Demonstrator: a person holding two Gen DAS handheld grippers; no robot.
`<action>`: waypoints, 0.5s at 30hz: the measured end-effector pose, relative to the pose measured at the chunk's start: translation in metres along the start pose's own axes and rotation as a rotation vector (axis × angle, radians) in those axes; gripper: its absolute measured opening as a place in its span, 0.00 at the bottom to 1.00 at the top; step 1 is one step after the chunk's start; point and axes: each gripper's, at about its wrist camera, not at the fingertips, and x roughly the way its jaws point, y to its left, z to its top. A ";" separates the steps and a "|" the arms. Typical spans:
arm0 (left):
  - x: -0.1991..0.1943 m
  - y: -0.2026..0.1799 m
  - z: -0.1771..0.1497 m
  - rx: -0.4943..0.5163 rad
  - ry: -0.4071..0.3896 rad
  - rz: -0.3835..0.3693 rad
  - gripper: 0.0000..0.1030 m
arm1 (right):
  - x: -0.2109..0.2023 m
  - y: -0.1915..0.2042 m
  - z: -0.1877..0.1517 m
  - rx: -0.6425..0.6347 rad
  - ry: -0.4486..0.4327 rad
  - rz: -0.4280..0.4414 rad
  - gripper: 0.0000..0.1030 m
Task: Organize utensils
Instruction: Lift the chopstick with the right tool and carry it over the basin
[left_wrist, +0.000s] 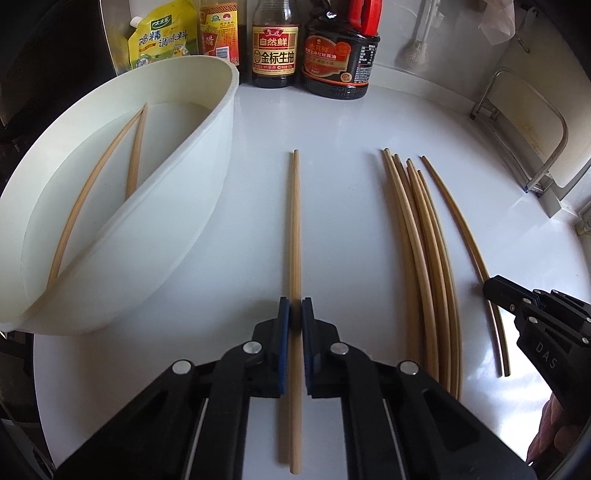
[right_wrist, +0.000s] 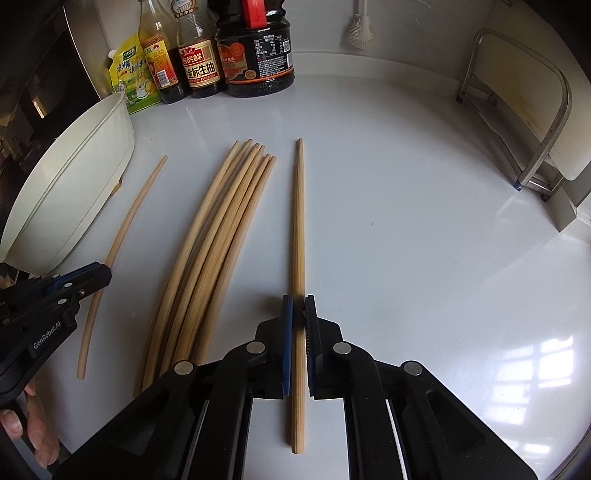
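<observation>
In the left wrist view my left gripper (left_wrist: 295, 306) is shut on a single wooden chopstick (left_wrist: 295, 221) that runs straight ahead over the white counter. To its left is a white oval container (left_wrist: 147, 258) with two chopsticks (left_wrist: 135, 162) inside. In the right wrist view my right gripper (right_wrist: 299, 304) is shut on another single chopstick (right_wrist: 299, 221). A bundle of several chopsticks (right_wrist: 221, 240) lies between the two held ones. The left gripper (right_wrist: 105, 273) shows at the left edge there, and the right gripper (left_wrist: 491, 288) at the right edge of the left view.
Sauce bottles (left_wrist: 275, 48) and a yellow seasoning pouch (left_wrist: 159, 37) line the back wall. A metal rack (right_wrist: 524, 110) holding a board stands at the back right. A hand (right_wrist: 40, 424) grips the left tool.
</observation>
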 end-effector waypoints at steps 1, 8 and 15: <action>-0.003 -0.002 0.000 0.002 -0.003 -0.010 0.07 | -0.003 -0.001 0.000 0.004 -0.004 0.001 0.06; -0.029 -0.013 0.009 0.046 -0.041 -0.054 0.07 | -0.030 -0.004 0.002 0.042 -0.036 0.011 0.06; -0.055 -0.009 0.024 0.076 -0.076 -0.081 0.07 | -0.058 0.005 0.012 0.070 -0.085 0.018 0.06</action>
